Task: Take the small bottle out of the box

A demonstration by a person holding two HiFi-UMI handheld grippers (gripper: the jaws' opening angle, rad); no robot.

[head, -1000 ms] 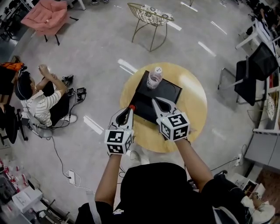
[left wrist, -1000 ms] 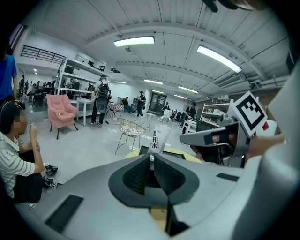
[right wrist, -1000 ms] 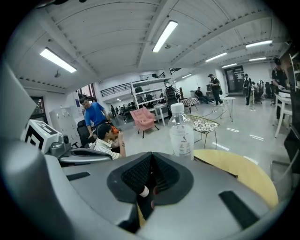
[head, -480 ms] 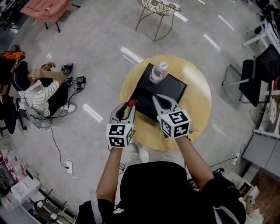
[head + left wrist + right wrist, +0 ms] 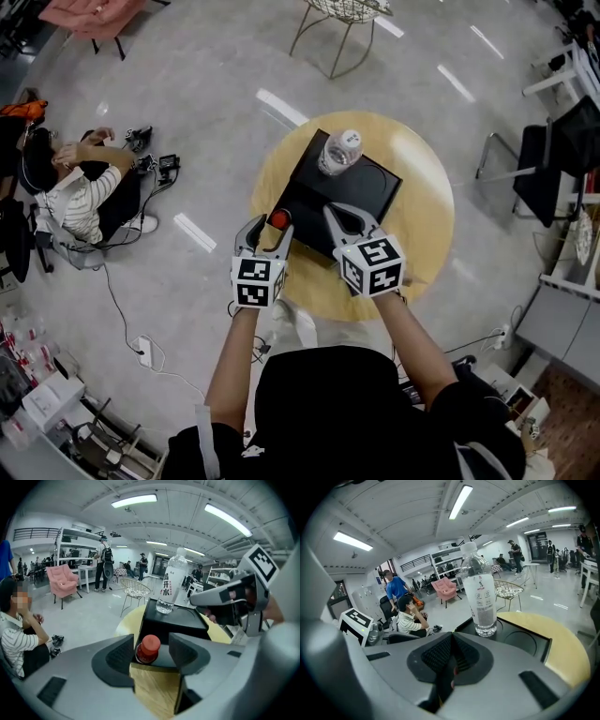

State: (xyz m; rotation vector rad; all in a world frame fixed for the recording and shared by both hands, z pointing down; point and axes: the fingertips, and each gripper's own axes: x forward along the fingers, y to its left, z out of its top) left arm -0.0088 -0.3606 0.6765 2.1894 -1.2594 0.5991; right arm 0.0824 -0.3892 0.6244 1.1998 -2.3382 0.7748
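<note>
Small bottle (image 5: pixel 148 648), red cap, sits in the near-left corner of the black box (image 5: pixel 319 199); only the cap and neck show. Left gripper (image 5: pixel 270 231) is right on it: jaws have just been opening and now stand wide, cap between the pads, no squeeze yet. The left pad looks just beside the bottle, the right pad apart from it. Right gripper (image 5: pixel 451 648) has its jaws pressed together with nothing in them, over the box's near edge, just right of the left one. Big clear water bottle (image 5: pixel 338 153) stands on the box's far side, well apart. Box is on the round wooden table (image 5: pixel 422 225).

Step, my read: pre-grasp. Next: centre on the neck, close, lift straight up out of the box.
</note>
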